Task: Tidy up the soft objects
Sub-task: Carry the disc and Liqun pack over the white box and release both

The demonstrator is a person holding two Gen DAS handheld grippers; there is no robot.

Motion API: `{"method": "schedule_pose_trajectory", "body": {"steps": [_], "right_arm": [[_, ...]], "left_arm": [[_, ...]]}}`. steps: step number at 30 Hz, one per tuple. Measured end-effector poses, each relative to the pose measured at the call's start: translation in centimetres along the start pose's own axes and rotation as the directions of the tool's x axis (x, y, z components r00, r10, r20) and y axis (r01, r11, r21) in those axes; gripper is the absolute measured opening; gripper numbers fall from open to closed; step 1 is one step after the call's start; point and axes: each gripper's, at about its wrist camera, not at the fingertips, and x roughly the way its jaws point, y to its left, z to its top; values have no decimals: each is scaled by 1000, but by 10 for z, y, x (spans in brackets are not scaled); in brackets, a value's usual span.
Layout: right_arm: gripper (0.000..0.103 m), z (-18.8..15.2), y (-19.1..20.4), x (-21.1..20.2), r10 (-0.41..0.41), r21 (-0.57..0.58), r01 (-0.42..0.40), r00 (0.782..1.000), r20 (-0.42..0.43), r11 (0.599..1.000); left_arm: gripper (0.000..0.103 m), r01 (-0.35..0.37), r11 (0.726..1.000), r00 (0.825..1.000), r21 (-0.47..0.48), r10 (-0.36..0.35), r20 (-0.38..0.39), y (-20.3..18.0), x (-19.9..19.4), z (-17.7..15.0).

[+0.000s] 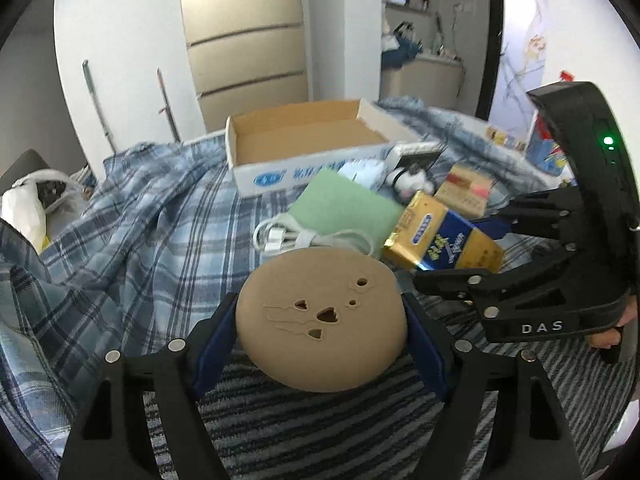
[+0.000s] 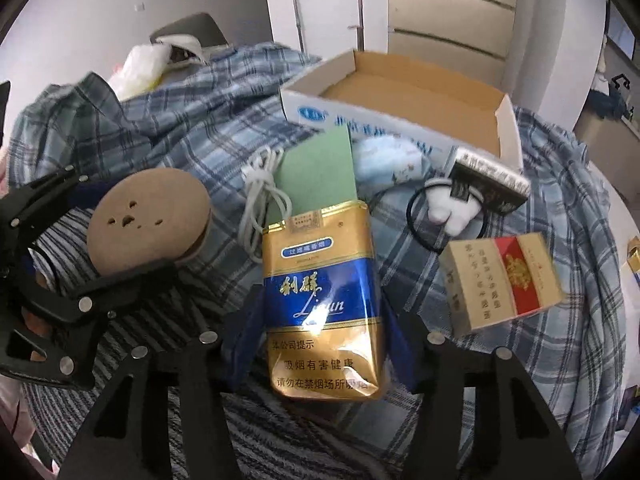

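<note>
My left gripper [image 1: 322,322] is shut on a round tan case [image 1: 322,318] with small heart-shaped holes, held above the plaid bedding; it also shows at the left of the right wrist view [image 2: 148,220]. My right gripper [image 2: 320,344] is shut on a gold and blue cigarette pack [image 2: 322,304], which also shows in the left wrist view [image 1: 442,240]. An open, empty cardboard box [image 1: 256,174] [image 2: 508,120] stands behind. In front of it lie a green pad [image 1: 346,208] [image 2: 316,176], a coiled white cable [image 1: 304,236] [image 2: 260,204] and a pale blue soft packet [image 2: 394,158].
A red and cream cigarette box [image 2: 502,280], a dark small box [image 2: 492,186], a black hair tie with a white soft piece [image 2: 448,210] lie to the right. Rumpled blue plaid bedding [image 1: 132,216] covers the surface. A white plastic bag [image 1: 24,208] sits far left.
</note>
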Motion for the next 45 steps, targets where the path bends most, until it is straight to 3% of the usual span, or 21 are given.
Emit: {"method": "schedule_pose_trajectory", "body": {"steps": [5,10,16,21,25,28,32,37,39,42,43,45], "right_arm": [[55,-1,6,-25,-7,-33,12,991,137,999],[55,-1,9,-51,-55,-33,67,955,292,997],[55,2,10,-71,-110,-16,127,914,389,992],[55,6,8,-90,-172,12,186,880,443,983],[55,17,2,-108,-206,49,207,862,464,977],[55,29,-6,-123,-233,85,220,841,488,972],[55,54,-16,-139,-265,123,236,811,522,964],[55,88,-26,-153,-313,155,274,761,569,949],[55,102,-31,-157,-324,175,274,738,592,946],[55,120,-45,-158,-334,235,238,716,613,942],[55,127,-50,-155,-351,257,241,709,611,936],[55,137,-60,-149,-362,281,235,708,606,931]], "left_arm": [[80,-18,999,989,27,14,147,-7,-28,-1],[80,-74,997,973,17,69,218,-9,-40,4],[80,-91,996,956,11,85,282,-13,-56,11],[80,-101,995,933,-15,100,345,-16,-71,28],[80,-159,987,898,-10,149,414,-25,-79,45],[80,-147,989,887,-22,142,440,-26,-82,65],[80,-171,985,852,-25,161,498,-27,-87,98],[80,-117,988,843,-96,150,517,-13,-83,141],[80,-114,990,828,-84,141,542,-13,-80,155],[80,-181,981,790,-68,186,585,-18,-73,174],[80,-179,981,785,-75,189,590,-16,-69,181],[80,-157,984,794,-87,179,580,-11,-61,191]]}}
